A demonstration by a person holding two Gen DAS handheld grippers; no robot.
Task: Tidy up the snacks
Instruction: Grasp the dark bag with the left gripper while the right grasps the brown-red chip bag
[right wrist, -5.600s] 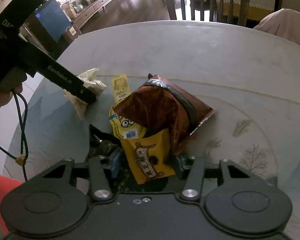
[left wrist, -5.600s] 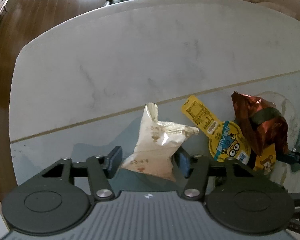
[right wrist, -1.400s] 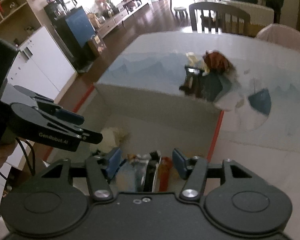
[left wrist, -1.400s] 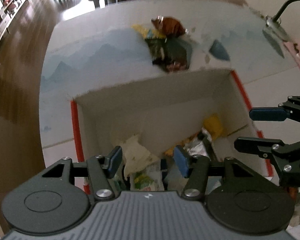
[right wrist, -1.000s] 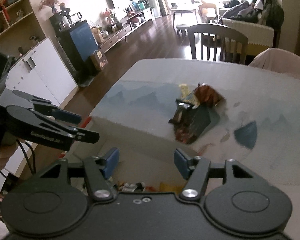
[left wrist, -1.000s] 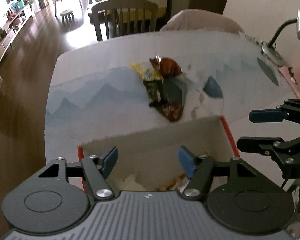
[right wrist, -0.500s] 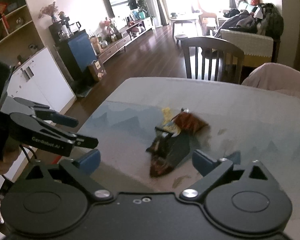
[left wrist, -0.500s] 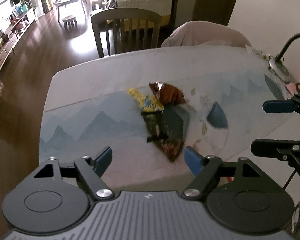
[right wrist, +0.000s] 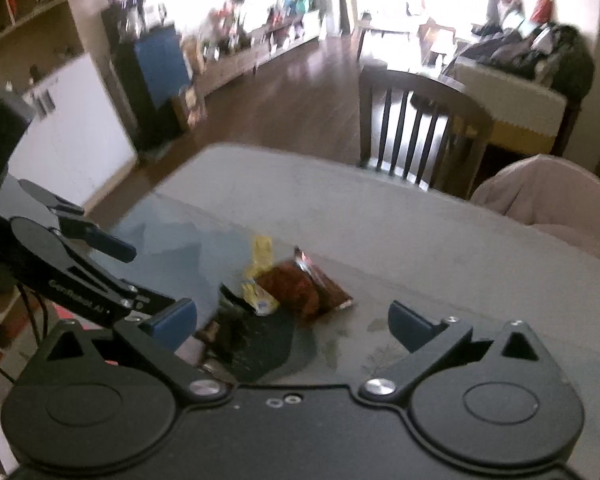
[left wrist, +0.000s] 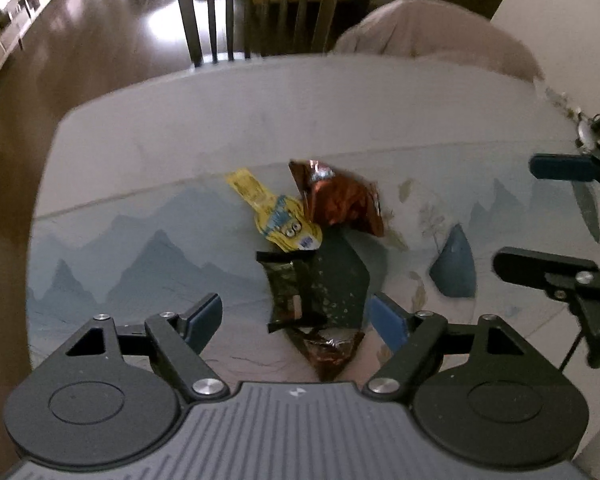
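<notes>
A small pile of snack packets lies on the table: a yellow cartoon packet (left wrist: 278, 216), a shiny brown bag (left wrist: 340, 200), a dark green packet (left wrist: 332, 280) and a brown wrapper (left wrist: 328, 350). My left gripper (left wrist: 296, 318) is open and empty, just above the near end of the pile. My right gripper (right wrist: 292, 324) is open and empty, hovering on the near side of the same pile; there the brown bag (right wrist: 300, 286) and yellow packet (right wrist: 260, 276) show. The right gripper's fingers (left wrist: 540, 268) appear at the right of the left wrist view.
The grey table (left wrist: 180, 128) has a blue mountain print. A wooden chair (left wrist: 256, 8) and a beige-covered seat (left wrist: 432, 28) stand at the far edge. The left gripper (right wrist: 80, 276) shows at the left of the right wrist view.
Both grippers have risen from the snack box, where they let go of their packets, and moved forward over the table to the pile. Both have opened wider. The box has left view.
</notes>
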